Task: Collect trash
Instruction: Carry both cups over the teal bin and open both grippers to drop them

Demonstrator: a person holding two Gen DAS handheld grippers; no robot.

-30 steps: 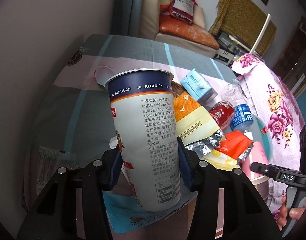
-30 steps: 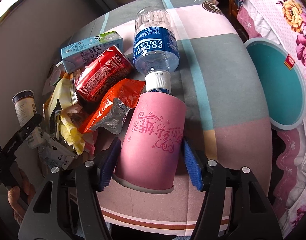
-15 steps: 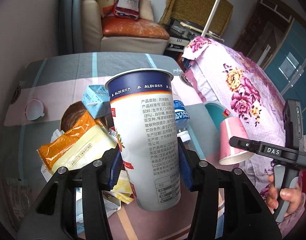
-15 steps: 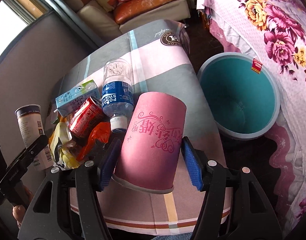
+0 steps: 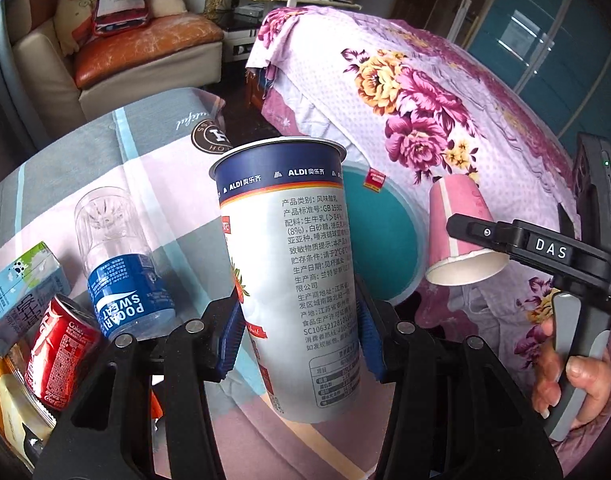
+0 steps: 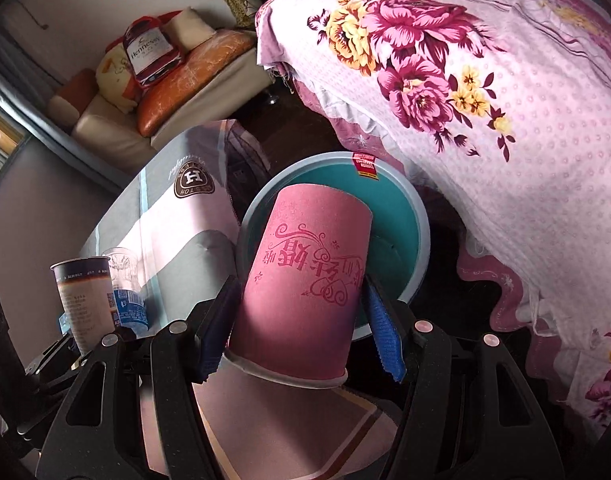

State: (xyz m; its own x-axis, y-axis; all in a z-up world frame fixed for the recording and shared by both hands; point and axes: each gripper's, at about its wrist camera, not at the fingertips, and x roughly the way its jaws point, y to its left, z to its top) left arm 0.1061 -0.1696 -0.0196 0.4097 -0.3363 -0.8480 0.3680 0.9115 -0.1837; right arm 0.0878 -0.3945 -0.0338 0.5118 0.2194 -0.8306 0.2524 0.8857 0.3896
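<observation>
My left gripper (image 5: 299,340) is shut on a tall white yogurt cup (image 5: 293,272) with a dark blue rim, held upright above the table's right edge. Behind it on the floor stands a teal bin (image 5: 389,240). My right gripper (image 6: 301,326) is shut on a pink paper cup (image 6: 305,288), held upside down in front of the teal bin (image 6: 401,248). In the left wrist view the pink cup (image 5: 461,232) hangs to the right, by the bin. The yogurt cup (image 6: 85,300) shows small at the left in the right wrist view.
On the table lie a clear bottle with a blue label (image 5: 117,264), a red cola can (image 5: 61,352), a milk carton (image 5: 21,292) and yellow wrappers (image 5: 13,408). A bed with a flowered pink cover (image 5: 445,112) flanks the bin. A sofa (image 5: 145,52) stands behind.
Both grippers have swung to the right, off the trash pile and toward the teal bin, each keeping its cup. The bin now lies right behind both cups.
</observation>
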